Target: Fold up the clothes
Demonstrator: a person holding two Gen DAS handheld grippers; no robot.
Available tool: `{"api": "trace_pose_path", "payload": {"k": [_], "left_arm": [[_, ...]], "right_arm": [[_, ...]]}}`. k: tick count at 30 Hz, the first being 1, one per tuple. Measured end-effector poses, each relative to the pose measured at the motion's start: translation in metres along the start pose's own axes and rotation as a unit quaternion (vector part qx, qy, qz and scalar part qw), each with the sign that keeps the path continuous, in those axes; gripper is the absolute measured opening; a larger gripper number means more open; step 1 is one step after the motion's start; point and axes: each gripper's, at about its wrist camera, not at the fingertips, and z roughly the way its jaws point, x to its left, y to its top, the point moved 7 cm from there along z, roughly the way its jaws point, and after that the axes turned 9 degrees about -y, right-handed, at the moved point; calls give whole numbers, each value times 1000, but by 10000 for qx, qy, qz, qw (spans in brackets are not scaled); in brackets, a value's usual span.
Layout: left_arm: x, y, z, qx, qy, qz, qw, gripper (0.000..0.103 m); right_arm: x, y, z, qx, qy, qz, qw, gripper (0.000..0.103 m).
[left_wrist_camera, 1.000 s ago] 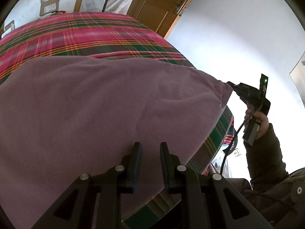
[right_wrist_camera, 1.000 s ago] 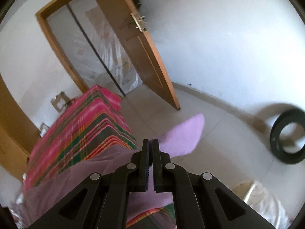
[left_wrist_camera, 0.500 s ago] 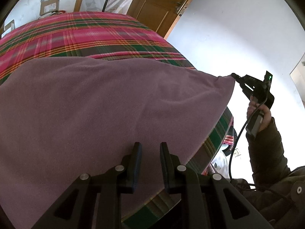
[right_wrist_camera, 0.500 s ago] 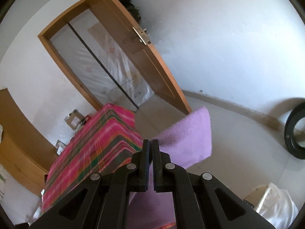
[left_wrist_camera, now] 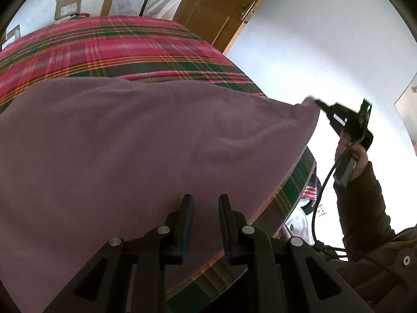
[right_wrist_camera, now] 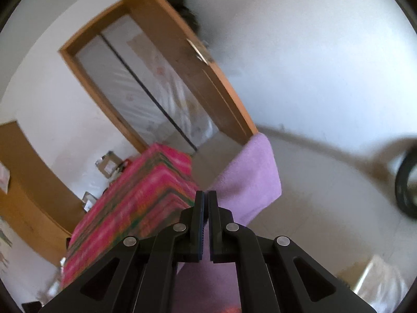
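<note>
The purple cloth (left_wrist_camera: pixel 146 151) lies spread across the near part of a bed with a pink and green plaid cover (left_wrist_camera: pixel 125 49), filling most of the left wrist view. Its right corner is lifted off the bed and drawn to a point, pinched in the tips of the right tongs (left_wrist_camera: pixel 316 102). A hand (left_wrist_camera: pixel 354 156) in a dark sleeve (left_wrist_camera: pixel 365 208) holds those tongs to the right of the bed, and a black cable (left_wrist_camera: pixel 322 195) hangs down from them.

In the right wrist view the right tongs (right_wrist_camera: pixel 206 195) stand closed on the cloth (right_wrist_camera: pixel 252 174), whose fabric passes between the two fingers and hangs out beyond them as a pale purple flap over the floor (right_wrist_camera: pixel 325 208). That view is somewhat blurred.

The left tongs (left_wrist_camera: pixel 206 200) hover low over the near edge of the cloth with a clear gap between the fingers, gripping nothing. Purple fabric shows through the gap; whether the fingertips touch it I cannot tell.

Beyond the bed stands an open wooden door (right_wrist_camera: pixel 192 60) beside a doorway with pale sliding panels (right_wrist_camera: pixel 146 83). A cardboard box (left_wrist_camera: pixel 68 6) sits at the far left past the bed. On the floor at the right edge lies a dark ring (right_wrist_camera: pixel 405 182), and a pale bag (right_wrist_camera: pixel 378 279) sits near the lower right.
</note>
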Motion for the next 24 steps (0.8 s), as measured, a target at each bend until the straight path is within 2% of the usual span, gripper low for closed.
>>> {"api": "trace_pose_path", "payload": {"k": [6, 11, 13, 16, 17, 20, 22, 24], "left_arm": [[0, 2, 2, 40, 0, 25, 10000, 20], [1, 4, 4, 49, -30, 20, 10000, 20], [1, 3, 4, 53, -36, 26, 10000, 20], [2, 4, 4, 65, -74, 13, 10000, 20], [3, 5, 4, 69, -84, 9, 9999, 20], [3, 6, 5, 82, -122, -5, 9999, 20], [3, 7, 5, 84, -159, -16, 9998, 20], [5, 8, 5, 78, -205, -47, 9997, 20]], "right_arm": [[-50, -34, 10, 460, -296, 376, 9978, 3], [-62, -47, 8, 716, -425, 286, 9961, 3], [-66, -50, 10, 846, -565, 267, 9945, 6], [-63, -44, 10, 780, -653, 218, 9946, 6], [-57, -42, 13, 810, -563, 181, 9950, 7], [-39, -37, 19, 905, -276, 68, 9955, 19], [-28, -33, 24, 968, -85, -7, 9953, 34], [-16, -29, 28, 1030, 106, -82, 9946, 38]]}}
